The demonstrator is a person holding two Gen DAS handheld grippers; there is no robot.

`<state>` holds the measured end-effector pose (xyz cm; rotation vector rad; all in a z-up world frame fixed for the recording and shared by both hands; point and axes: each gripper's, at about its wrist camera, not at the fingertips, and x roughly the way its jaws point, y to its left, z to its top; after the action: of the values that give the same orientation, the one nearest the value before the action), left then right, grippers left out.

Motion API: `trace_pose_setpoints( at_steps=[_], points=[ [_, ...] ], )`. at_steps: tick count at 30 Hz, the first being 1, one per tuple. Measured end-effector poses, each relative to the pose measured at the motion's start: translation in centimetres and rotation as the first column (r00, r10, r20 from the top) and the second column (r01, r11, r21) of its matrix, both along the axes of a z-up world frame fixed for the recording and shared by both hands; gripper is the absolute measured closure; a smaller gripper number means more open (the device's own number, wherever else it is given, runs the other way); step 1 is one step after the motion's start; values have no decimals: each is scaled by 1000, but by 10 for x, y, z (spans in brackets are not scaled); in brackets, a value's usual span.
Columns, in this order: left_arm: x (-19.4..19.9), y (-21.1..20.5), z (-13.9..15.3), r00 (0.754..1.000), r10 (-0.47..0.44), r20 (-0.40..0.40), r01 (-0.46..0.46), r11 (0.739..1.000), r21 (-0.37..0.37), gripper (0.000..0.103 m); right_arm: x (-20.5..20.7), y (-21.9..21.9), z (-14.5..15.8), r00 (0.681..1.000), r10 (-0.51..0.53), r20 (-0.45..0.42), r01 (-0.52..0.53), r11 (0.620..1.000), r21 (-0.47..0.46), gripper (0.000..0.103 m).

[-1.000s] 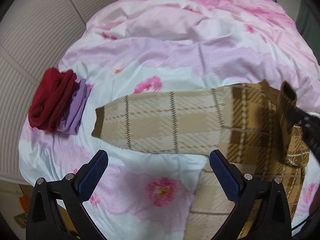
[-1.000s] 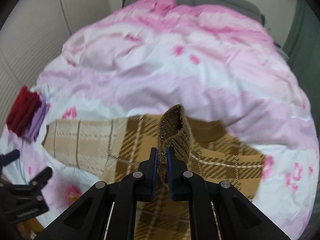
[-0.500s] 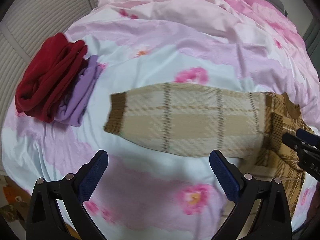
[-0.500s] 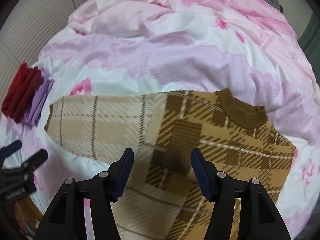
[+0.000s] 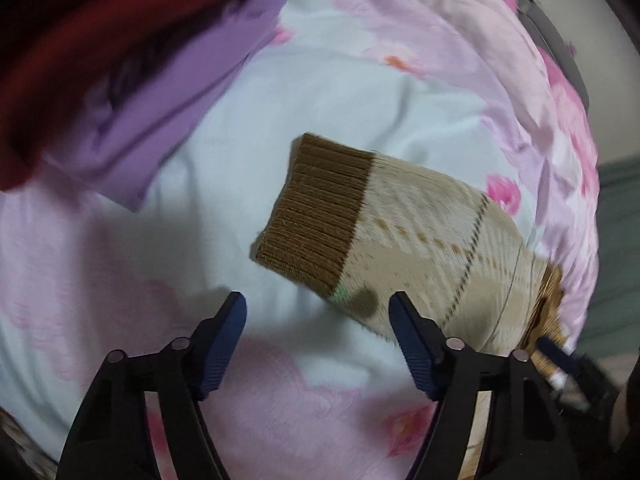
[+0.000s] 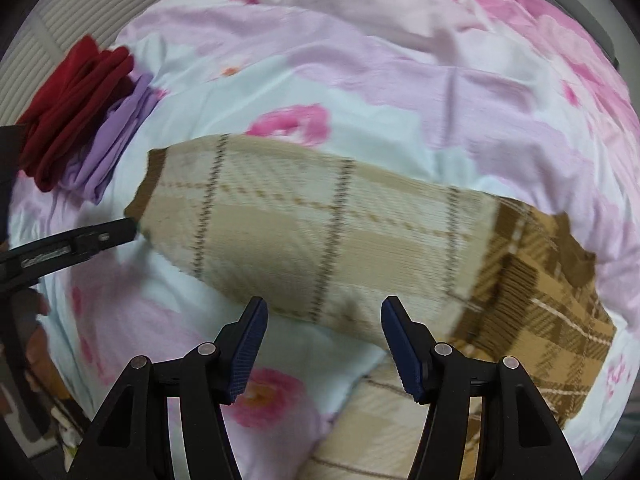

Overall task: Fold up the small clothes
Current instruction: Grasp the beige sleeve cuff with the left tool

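Note:
A tan plaid sweater lies flat on the bed, its cream sleeve (image 6: 312, 232) stretched left from the brown plaid body (image 6: 540, 280). The sleeve ends in a brown ribbed cuff (image 5: 320, 216). My left gripper (image 5: 318, 316) points down just below the cuff's near corner. Its jaws are closing, and the pads (image 5: 224, 344) touch no cloth. From the right wrist view the left gripper (image 6: 80, 240) reaches the cuff from the left. My right gripper (image 6: 324, 320) stands open over the sleeve's lower edge near mid-sleeve, with nothing pinched.
Folded red clothes (image 6: 76, 96) and a purple garment (image 6: 120, 128) lie stacked left of the cuff on the pink floral duvet (image 6: 400, 80). A slatted panel (image 6: 80, 0) stands beyond the bed's left edge. A hand (image 6: 36, 340) shows at the left.
The right gripper let go of the brown folded piece, which now lies flat, and opened. Both grippers moved left along the sleeve and lower. The left jaws have narrowed.

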<state>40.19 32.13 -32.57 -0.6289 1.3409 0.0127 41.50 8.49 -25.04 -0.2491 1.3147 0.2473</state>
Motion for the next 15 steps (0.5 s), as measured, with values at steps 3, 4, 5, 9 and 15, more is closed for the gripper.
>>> trace_pose_setpoints(
  at_steps=[3,4,5,9,15],
  points=[
    [3,11,-21,996,88,-21,-90,991,-95,34,2,15,-4,1000,14,-11,-14,1000,-9,43],
    [4,13,-26,993,115,-26,-117,986,-118,34,1,19,-4,1000,18,-8,-18,1000,-16,43],
    [4,16,-30,989,145,-31,-148,979,-139,34,1,21,-4,1000,20,-6,-21,1000,-21,43],
    [8,16,-33,981,194,-23,-195,968,-160,52,-2,22,-1,1000,19,4,-19,999,-35,43],
    [14,-3,-6,991,134,15,-132,986,-107,91,-8,8,6,1000,-19,16,20,999,-48,43]
  ],
)
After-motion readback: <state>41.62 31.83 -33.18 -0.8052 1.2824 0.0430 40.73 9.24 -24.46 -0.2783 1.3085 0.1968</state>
